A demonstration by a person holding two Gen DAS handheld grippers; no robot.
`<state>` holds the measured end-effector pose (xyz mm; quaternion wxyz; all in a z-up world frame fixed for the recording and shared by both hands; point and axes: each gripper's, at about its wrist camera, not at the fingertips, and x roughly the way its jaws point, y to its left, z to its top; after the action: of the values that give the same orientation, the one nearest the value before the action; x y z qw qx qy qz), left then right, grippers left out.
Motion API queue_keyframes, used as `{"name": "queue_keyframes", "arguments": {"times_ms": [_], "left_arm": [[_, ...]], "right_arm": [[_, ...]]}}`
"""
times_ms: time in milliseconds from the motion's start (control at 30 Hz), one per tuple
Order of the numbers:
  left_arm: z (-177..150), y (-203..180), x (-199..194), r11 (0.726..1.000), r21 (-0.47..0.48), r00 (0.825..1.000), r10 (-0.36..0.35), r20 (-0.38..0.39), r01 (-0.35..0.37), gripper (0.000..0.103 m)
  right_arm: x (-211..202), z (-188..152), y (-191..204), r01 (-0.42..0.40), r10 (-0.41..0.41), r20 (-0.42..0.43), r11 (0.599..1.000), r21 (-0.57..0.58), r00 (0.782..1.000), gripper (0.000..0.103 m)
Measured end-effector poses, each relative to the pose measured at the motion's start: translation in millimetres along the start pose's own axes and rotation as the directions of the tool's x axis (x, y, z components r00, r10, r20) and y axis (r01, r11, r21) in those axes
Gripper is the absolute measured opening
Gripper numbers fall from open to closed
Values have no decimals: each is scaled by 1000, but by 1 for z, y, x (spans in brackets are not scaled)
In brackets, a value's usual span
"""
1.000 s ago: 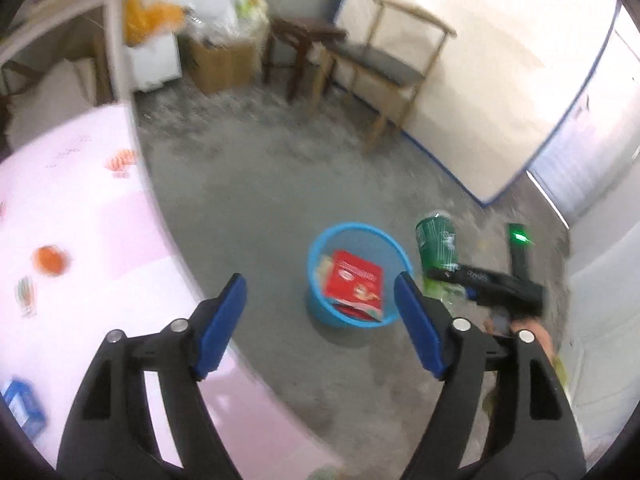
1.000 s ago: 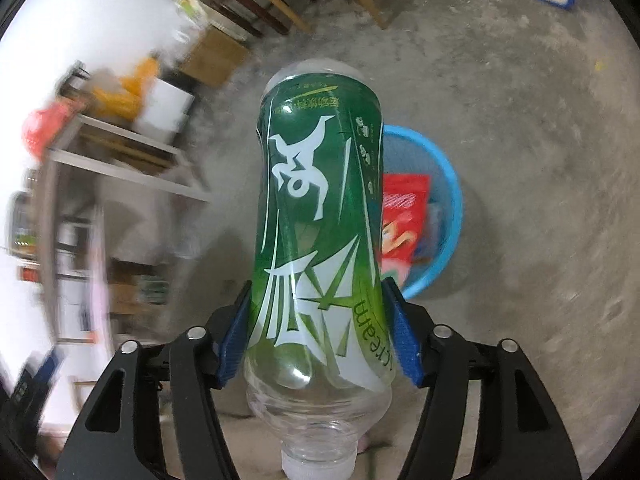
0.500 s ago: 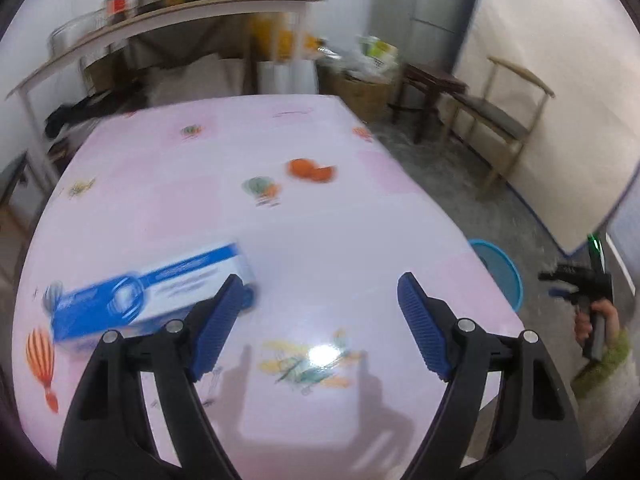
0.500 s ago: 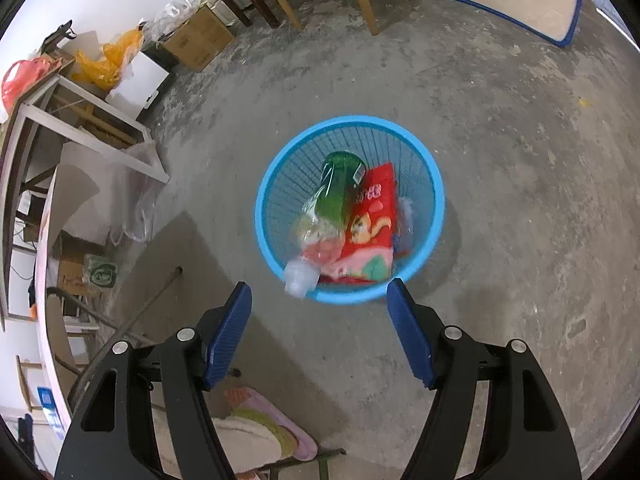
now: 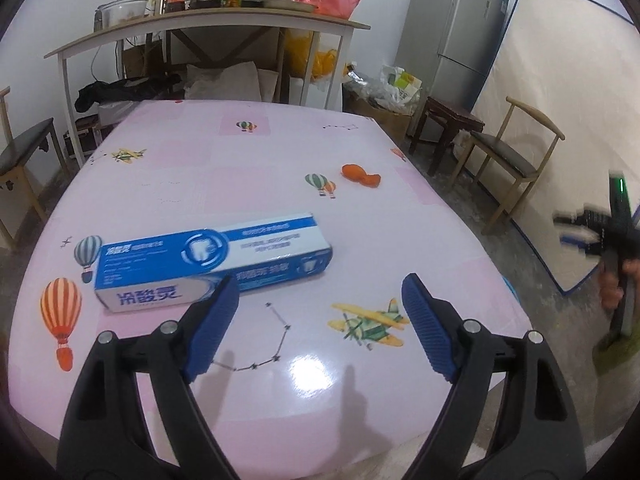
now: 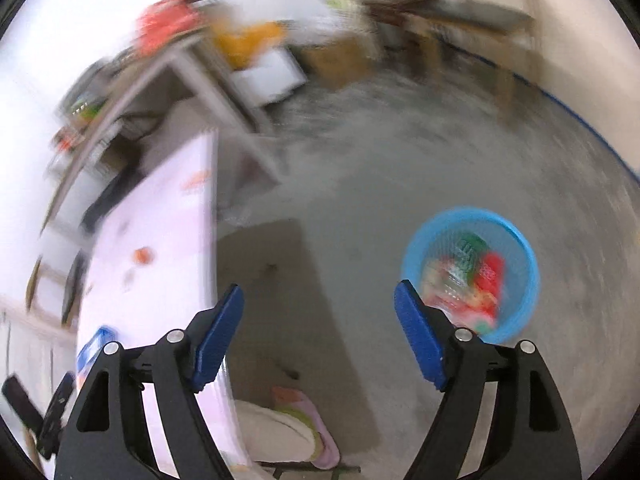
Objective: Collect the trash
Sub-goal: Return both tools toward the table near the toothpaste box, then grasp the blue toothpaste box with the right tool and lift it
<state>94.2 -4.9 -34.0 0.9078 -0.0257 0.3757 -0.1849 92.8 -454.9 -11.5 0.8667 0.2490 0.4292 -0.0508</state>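
Observation:
A blue-and-white toothpaste box [image 5: 212, 256] lies on the pink table [image 5: 280, 152], just beyond the left finger of my left gripper [image 5: 320, 284]. That gripper's jaws are opening with nothing between them. An orange peel [image 5: 360, 175] sits farther back on the table. My right gripper [image 6: 319, 290] hangs above the floor beside the table edge [image 6: 208, 240], its jaws opening and empty. To its right the blue basket [image 6: 468, 213] holds the green bottle [image 6: 470, 252] and a red packet [image 6: 490, 276]. The right wrist view is blurred.
A wooden chair [image 5: 516, 152], a dark stool [image 5: 452, 116] and a mattress [image 5: 560, 120] leaning on the wall stand right of the table. A fridge [image 5: 452, 40] and a loaded shelf table [image 5: 200, 24] are behind it. Cardboard boxes and bags crowd the far corner.
My right gripper let go of the green bottle, which dropped into the basket, then rose and swung toward the table. My left gripper swung from the floor to over the table, near the toothpaste box.

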Motion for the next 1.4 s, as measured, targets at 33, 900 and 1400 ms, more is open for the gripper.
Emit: {"name": "queue_keyframes", "arguments": {"times_ms": [33,900,1400], "left_arm": [[-3,3,-4,1000,3,1000,4,2,-5,80],[-27,82,-20,994,-98,996,63,70,-56,83],[-33,94,-17,987,-147,996,74,44,-67,83]], "right_arm": [[6,6,28,-43,42,-12,997,-64,999,77],[219,25,279,-15,-140,-188,764,-645,972,27],[149,-26,241,-164,28,-312,894,-416,950,14]]}}
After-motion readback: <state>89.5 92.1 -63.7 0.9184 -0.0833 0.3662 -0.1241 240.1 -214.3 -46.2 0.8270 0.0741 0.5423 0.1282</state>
